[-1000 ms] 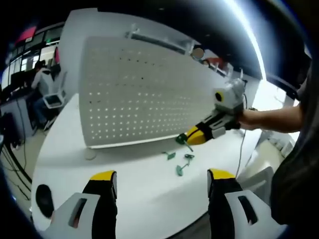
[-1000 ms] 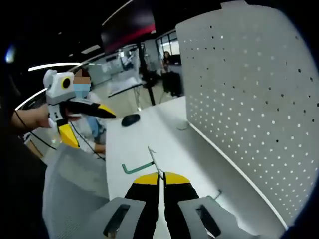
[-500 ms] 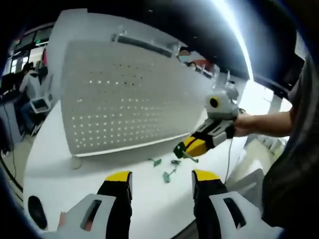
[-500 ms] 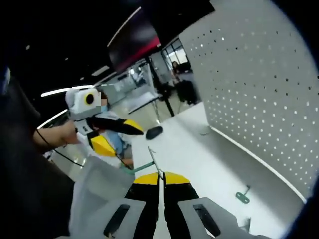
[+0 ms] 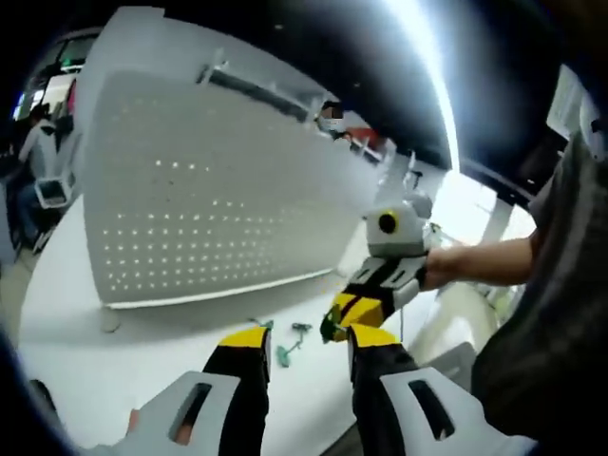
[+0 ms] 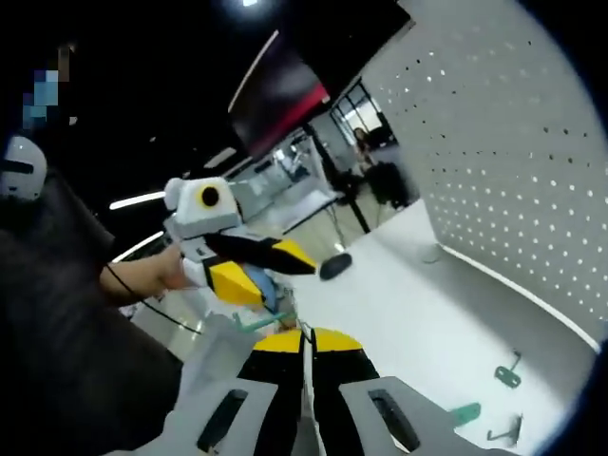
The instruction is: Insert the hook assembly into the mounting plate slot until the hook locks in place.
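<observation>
Right gripper (image 6: 306, 334): we see its yellow-tipped jaws pressed together on a green hook (image 6: 255, 323), whose thin metal end pokes out just past the tips; in the left gripper view the same gripper (image 5: 334, 325) comes in from the right, held by a hand (image 5: 446, 268), with the hook (image 5: 326, 330) at its tip.
Left gripper (image 5: 306, 344): jaws parted with a narrow gap, nothing between them; in the right gripper view we find it (image 6: 302, 264) at the left, gripped by a hand (image 6: 169, 271) and pointing right.
Mounting plate (image 5: 209, 204): a white perforated board standing upright on the far side of the white table (image 5: 85, 370) (its holes run in even rows); it rises at the right of the right gripper view (image 6: 513, 180).
Loose green hooks: one (image 5: 288, 346) lies on the table just past the left gripper's tips, near the plate's foot; others (image 6: 508, 372) lie on the table to the right of the right gripper.
Dark oval object (image 6: 334, 266): on the far table surface; we cannot tell what it is.
</observation>
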Motion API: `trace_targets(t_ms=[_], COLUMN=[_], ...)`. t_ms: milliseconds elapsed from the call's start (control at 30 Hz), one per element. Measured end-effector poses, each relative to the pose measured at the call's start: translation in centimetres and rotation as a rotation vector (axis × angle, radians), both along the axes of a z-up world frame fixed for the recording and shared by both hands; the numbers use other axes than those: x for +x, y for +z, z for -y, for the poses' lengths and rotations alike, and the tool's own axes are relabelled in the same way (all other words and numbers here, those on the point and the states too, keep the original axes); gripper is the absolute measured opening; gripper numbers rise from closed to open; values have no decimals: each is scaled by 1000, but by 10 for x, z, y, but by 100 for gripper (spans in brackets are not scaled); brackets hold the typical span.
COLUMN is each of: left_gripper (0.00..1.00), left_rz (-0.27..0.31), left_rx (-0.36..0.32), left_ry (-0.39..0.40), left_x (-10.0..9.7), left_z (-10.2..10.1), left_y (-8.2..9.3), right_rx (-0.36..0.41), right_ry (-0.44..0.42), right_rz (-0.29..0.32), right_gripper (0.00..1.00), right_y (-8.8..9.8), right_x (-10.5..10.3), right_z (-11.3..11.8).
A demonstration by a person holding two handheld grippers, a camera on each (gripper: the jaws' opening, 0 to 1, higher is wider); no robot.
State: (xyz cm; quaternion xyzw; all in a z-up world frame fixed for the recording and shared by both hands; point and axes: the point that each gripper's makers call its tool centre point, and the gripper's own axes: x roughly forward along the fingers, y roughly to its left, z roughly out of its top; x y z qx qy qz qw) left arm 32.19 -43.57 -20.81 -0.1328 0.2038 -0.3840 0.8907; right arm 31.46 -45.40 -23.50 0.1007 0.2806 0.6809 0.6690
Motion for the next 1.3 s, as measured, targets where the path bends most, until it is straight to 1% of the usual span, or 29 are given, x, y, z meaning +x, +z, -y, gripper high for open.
trace_targets(t_ms=[67, 100, 233, 367, 467, 533, 667, 767, 867, 933, 1067, 1133, 1233, 1300], left_gripper=[30, 29, 25, 24, 19, 15, 9, 8, 6, 5, 3, 3, 2, 2], left_rz=[-6, 2, -1, -4, -2, -4, 15, 4, 10, 14, 32, 41, 40, 40], left_rx=[-17, -24, -37, -42, -65, -77, -79, -88, -99, -106, -110, -99, -89, -82], left_ry=[-19, -37, -62, -79, -107, -118, -152, -167, -182, -191, -204, -208, -216, -215], left_x=[-2, -3, -6, -8, -11, -12, -16, -18, -19, -20, -22, -22, -23, -23], left_z=[4, 8, 15, 20, 25, 28, 34, 36, 38, 40, 43, 43, 43, 42], left_y=[2, 4, 4, 4, 8, 11, 16, 17, 19, 20, 25, 27, 27, 26], right_rx=[21, 26, 55, 73, 91, 105, 128, 145, 161, 169, 179, 184, 187, 184], right_ry=[15, 17, 27, 48, 56, 54, 73, 84, 88, 97, 104, 111, 124, 129], right_rz=[-5, -2, -19, -16, -20, -39, -49, -58, -73, -65, -70, -64, -56, -39], right_gripper=[0, 0, 0, 0, 0, 0, 0, 0, 0, 0, 1, 1, 1, 1], right_y=[3, 3, 7, 12, 14, 15, 19, 21, 22, 25, 29, 30, 30, 30], right_x=[-4, -4, -8, -13, -16, -16, -23, -26, -27, -28, -29, -29, -30, -31], right_z=[-1, -1, -1, 0, 2, 4, 5, 7, 8, 9, 11, 11, 9, 8])
